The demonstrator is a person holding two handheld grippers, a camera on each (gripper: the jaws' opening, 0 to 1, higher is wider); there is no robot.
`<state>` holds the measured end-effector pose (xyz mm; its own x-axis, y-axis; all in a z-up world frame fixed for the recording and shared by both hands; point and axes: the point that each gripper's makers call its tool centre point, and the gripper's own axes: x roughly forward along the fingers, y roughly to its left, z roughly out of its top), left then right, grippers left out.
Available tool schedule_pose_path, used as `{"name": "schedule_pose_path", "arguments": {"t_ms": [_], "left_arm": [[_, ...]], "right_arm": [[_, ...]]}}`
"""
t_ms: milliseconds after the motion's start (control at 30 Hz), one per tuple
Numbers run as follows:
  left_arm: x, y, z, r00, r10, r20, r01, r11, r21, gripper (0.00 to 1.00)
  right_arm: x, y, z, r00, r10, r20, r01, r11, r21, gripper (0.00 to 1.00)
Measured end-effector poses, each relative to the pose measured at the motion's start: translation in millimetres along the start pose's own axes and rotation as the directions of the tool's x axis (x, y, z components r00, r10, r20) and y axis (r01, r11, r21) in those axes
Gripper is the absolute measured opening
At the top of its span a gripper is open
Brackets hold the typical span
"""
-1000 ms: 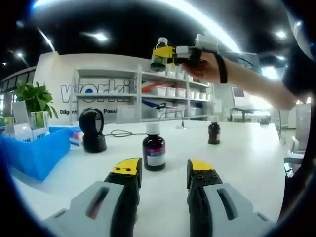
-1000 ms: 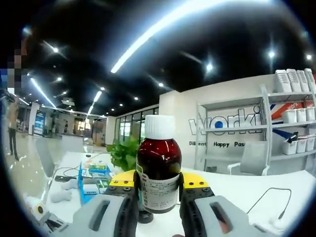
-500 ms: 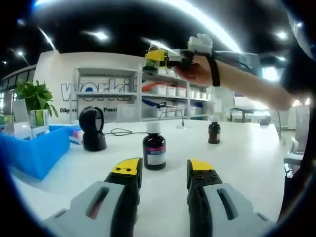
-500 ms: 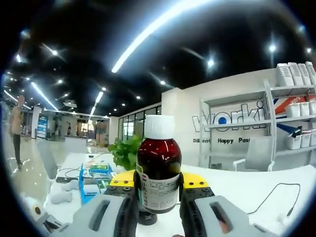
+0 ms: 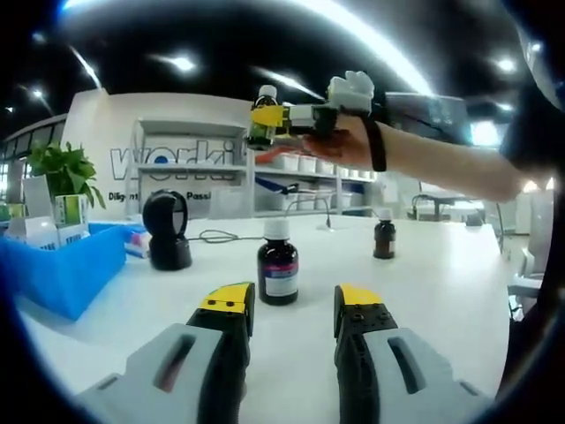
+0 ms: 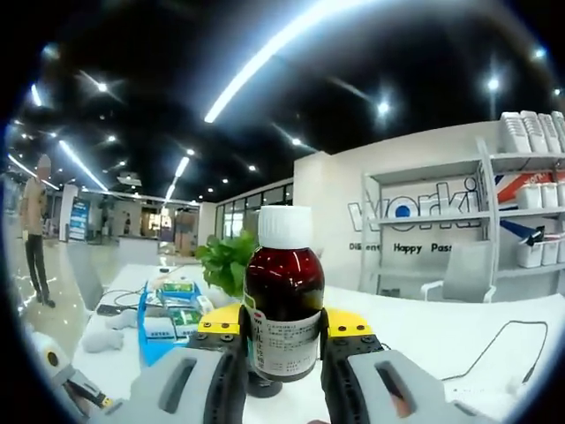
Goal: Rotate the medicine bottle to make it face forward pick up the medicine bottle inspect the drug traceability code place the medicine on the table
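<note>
- While the right gripper (image 6: 282, 346) holds the medicine bottle (image 6: 283, 304) clamped between its yellow-tipped fingers (image 6: 219, 321), the background behind it has slid a little over the last second: the shelving and wall lettering sit slightly further toward three o'clock, and the plant (image 6: 226, 263) closer to the bottle.
- Seen from the left gripper view, that same right gripper (image 5: 265, 119) has carried the bottle (image 5: 261, 115) from about one o'clock across to roughly twelve o'clock, high above the tabletop (image 5: 424, 291), with the person's hand (image 5: 340, 143) behind it.
- My read is that the lift is finished and the inspection of the traceability code is under way; setting the bottle down has not yet begun.
- Up close, the bottle is dark amber-red glass with a white screw cap, standing upright in the grip, its pale printed label turned toward the camera; the print is too small to read.
- Low over the tabletop, the left gripper (image 5: 293, 307) has kept its place, its fingers (image 5: 226, 300) apart and holding nothing.
- Ahead of it at twelve o'clock stands a second brown bottle (image 5: 277, 274) with a white cap, and a smaller brown bottle (image 5: 382, 238) further off near two o'clock.
- Toward ten o'clock sit a black round-headed scanner stand (image 5: 165, 230) and a blue bin (image 5: 62, 274) of boxes.
</note>
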<state>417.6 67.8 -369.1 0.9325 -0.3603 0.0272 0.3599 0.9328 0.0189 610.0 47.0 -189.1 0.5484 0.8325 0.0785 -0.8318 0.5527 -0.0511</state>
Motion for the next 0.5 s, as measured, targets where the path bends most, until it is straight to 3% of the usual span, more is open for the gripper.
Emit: {"name": "schedule_pose_path", "arguments": {"t_ms": [500], "left_arm": [[1,0.9,-0.6,1.000,-0.001,-0.006,0.001,1.000,-0.017,0.27]], "right_arm": [[15,5,-43.9,0.999,0.005,-0.034,-0.004,0.999,0.045,0.26]]}}
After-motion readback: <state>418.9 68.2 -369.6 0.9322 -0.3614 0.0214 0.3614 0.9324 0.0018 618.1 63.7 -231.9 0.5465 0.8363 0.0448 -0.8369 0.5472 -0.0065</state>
